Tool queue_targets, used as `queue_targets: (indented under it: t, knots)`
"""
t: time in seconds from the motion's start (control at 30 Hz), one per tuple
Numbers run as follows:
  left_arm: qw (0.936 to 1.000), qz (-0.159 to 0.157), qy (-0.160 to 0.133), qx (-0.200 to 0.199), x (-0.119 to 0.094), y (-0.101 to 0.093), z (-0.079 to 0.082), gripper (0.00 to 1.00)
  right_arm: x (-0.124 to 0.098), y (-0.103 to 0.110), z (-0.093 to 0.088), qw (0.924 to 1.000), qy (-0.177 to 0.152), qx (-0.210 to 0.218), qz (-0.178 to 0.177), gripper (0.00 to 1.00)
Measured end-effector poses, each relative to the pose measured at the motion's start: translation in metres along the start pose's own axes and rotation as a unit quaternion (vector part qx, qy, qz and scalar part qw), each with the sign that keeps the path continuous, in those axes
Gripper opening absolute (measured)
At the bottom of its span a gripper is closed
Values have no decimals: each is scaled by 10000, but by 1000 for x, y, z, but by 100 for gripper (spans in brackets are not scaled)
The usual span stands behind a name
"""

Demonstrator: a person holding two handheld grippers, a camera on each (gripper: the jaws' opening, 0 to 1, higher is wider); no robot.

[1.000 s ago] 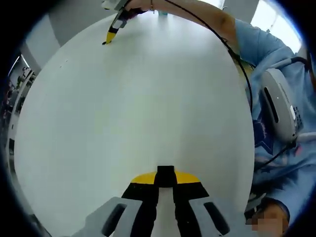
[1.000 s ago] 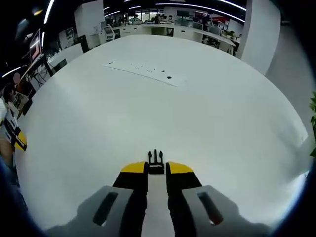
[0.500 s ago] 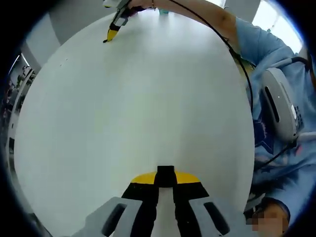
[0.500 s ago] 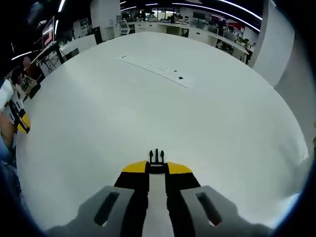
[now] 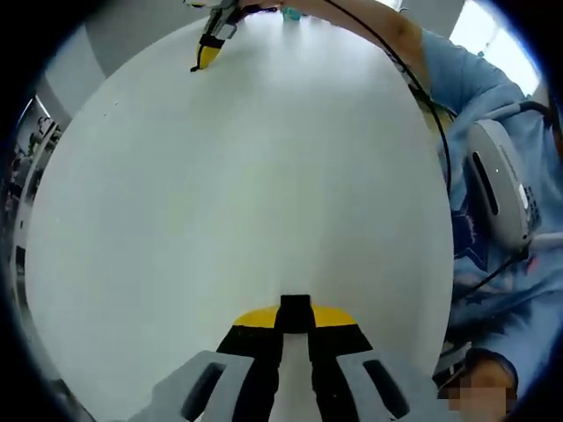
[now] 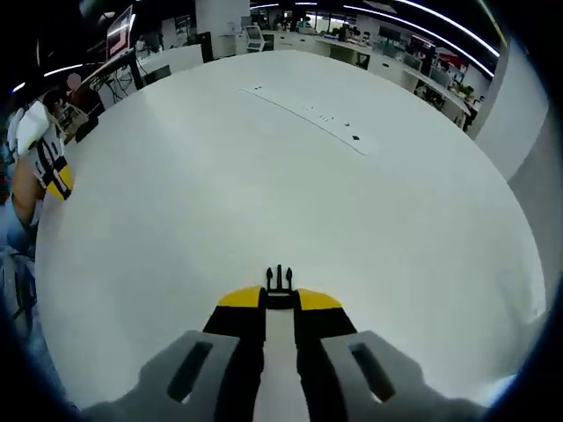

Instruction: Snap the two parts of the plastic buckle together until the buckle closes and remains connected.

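The left gripper [image 5: 296,318] has its fingers pinched on the socket half of the buckle [image 5: 295,307], a black block whose squared end pokes out just past the yellow fingertips [image 5: 255,318]. The right gripper [image 6: 279,297] is clamped the same way on the pronged half of the buckle [image 6: 279,280], its three prongs standing clear ahead of the tips. Each piece is held by its rear so that the mating end stays free, which is what a push-in closure needs. Both grippers hover low over the bare white counter [image 5: 246,176], well apart: in the left gripper view the other gripper sits far ahead, small at the counter's far edge, and in the right gripper view the other gripper appears far off to the left of the fingers. The two halves are not yet joined; the likely next need is bringing prongs and socket mouth face to face and in line before pressing.
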State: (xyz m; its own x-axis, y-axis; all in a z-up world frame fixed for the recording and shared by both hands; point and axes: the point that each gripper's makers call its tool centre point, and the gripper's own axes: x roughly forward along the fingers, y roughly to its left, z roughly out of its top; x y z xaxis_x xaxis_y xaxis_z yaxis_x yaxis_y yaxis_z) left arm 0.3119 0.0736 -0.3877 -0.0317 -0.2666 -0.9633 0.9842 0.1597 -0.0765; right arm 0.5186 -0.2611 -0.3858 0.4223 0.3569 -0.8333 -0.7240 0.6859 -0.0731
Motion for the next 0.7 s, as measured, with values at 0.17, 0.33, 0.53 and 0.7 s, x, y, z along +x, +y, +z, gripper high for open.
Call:
queue_targets:
  t: [0.17,0.33,0.53,0.7]
  knots:
    - [10000,-12,63,-15,0,1,-1,9,-2,9,0,9998,56,-186,29,11]
    - [9999,-21,118,-45,0,1,-2,9,-5,23,-2,9991,53,-406,121,11]
    - [9999,-21,145,-79,1,2,-2,9,-8,30,-3,9980,44,-603,186,11]
    - [9998,-32,174,-113,1,3,-2,9,-10,42,-5,9963,37,-823,261,11]
